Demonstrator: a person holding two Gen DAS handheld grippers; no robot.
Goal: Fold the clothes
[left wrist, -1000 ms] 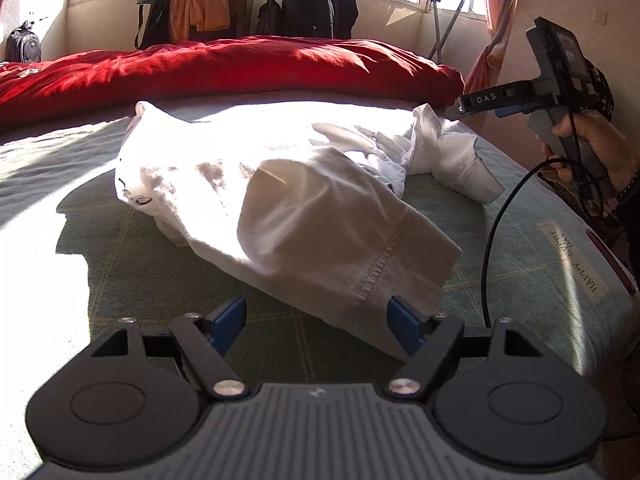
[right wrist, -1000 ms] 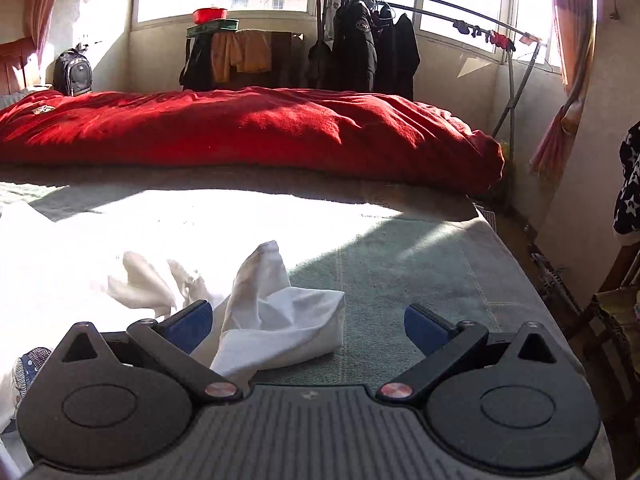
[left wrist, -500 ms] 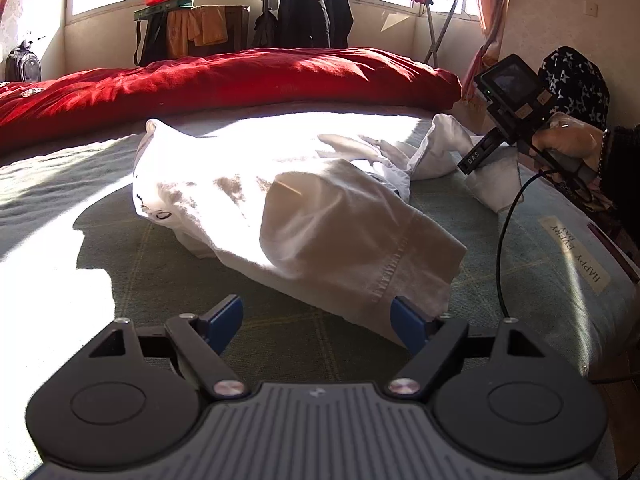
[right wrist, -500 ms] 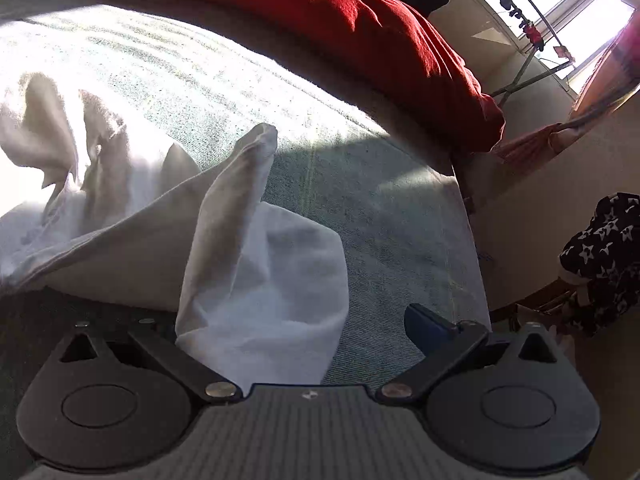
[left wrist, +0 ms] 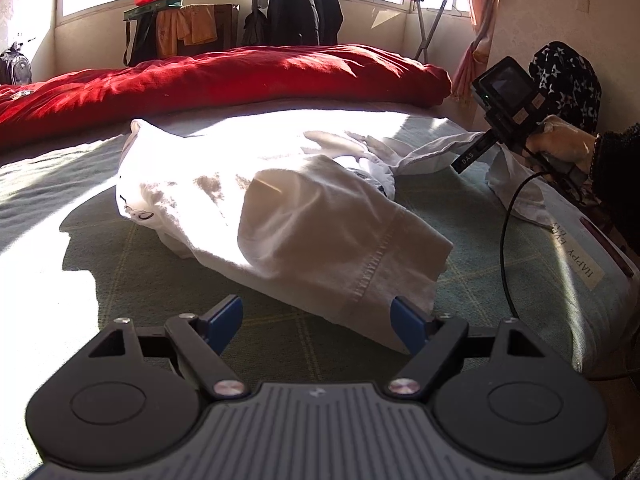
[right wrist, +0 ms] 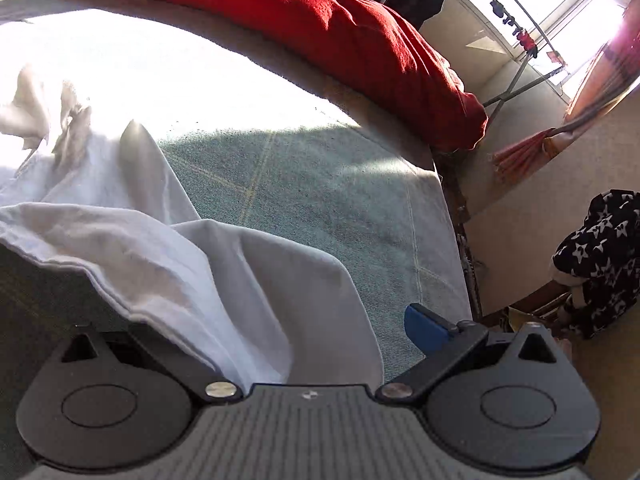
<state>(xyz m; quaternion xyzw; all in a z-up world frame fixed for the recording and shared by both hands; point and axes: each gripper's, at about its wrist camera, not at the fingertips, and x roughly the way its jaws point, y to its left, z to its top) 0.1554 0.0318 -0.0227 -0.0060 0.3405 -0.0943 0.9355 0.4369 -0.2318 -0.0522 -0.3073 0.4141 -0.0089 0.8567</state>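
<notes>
Barely started tbh; white garment (left wrist: 280,200) lies crumpled on the bed (left wrist: 120,280); left gripper (left wrist: 316,316) jaws wide, empty; right gripper (right wrist: 320,340) jaws wide around a sleeve (right wrist: 240,280), nothing folded.

White shirt (left wrist: 280,200), crumpled, lying across the middle of the bed (left wrist: 100,280). Body bunched in a rumpled mound, brightly sunlit on its far side, shaded on the near side. One stitched hem end (left wrist: 372,268) points toward the bed's near edge, double row of stitching visible. Small dark print near the left side of the mound. A sleeve (right wrist: 224,272) stretches toward the bed's right edge, lifted off the bed, folds running lengthwise, cloth draped slack. Creased bits of fabric stick up in the middle.
</notes>
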